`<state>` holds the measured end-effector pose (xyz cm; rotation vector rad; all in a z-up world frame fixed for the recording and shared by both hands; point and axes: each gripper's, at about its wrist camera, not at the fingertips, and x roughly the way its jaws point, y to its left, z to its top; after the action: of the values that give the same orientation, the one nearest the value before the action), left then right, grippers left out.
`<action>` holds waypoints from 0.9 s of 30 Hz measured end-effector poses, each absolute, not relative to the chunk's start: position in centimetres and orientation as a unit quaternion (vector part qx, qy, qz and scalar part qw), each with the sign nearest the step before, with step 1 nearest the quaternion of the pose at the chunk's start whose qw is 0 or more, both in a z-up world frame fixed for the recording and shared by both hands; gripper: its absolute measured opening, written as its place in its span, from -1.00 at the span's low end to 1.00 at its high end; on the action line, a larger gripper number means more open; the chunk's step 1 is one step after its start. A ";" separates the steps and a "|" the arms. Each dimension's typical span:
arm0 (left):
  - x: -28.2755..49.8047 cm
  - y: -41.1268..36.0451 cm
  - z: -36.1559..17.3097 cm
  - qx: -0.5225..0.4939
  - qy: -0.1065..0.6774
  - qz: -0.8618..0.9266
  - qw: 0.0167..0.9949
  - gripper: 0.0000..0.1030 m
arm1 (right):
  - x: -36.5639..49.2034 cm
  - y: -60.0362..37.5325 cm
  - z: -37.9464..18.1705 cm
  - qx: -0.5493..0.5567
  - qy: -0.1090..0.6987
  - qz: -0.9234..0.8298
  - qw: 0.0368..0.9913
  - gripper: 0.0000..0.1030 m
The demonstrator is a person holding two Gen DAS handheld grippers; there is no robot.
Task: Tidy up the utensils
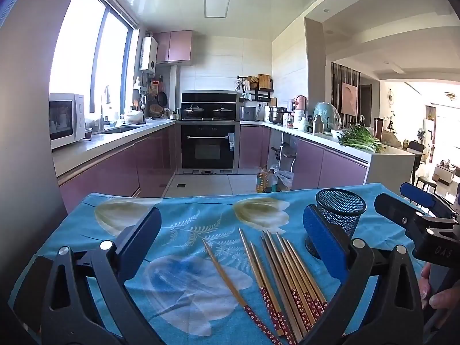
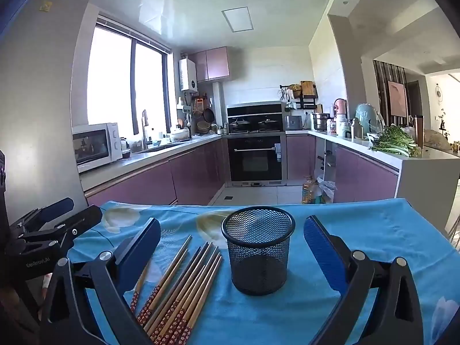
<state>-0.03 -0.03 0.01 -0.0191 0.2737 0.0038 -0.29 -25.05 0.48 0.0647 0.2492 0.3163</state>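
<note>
Chopsticks [image 1: 283, 284] lie loose on the blue cloth [image 1: 184, 230] beside the mesh cup [image 1: 340, 214], framed by the left gripper [image 1: 230, 244], spread wide and empty, while the right wrist view centres the cup between the right gripper [image 2: 231, 247], equally wide, likely ready for loading.

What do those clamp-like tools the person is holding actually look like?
Each gripper, left and right, has two black plastic arms with triangular cutouts and silver pivot bolts. The fingers carry flat blue ribbed pads. White lettering marks the black bodies. No cables or sleeves show.
</note>
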 end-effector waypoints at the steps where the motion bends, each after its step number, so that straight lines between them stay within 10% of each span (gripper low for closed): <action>1: 0.0 0.0 0.0 -0.010 0.138 0.001 0.990 0.89 | -0.4 -25.1 0.6 0.031 0.121 0.154 0.980 0.87; 27: -0.9 -0.2 0.6 -0.023 0.100 0.012 0.995 0.89 | -0.6 -25.0 0.7 0.037 0.113 0.150 0.981 0.87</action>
<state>-0.92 -0.20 0.58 -0.0457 0.2012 0.0230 -0.64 -25.02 0.75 0.0746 0.2276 0.3026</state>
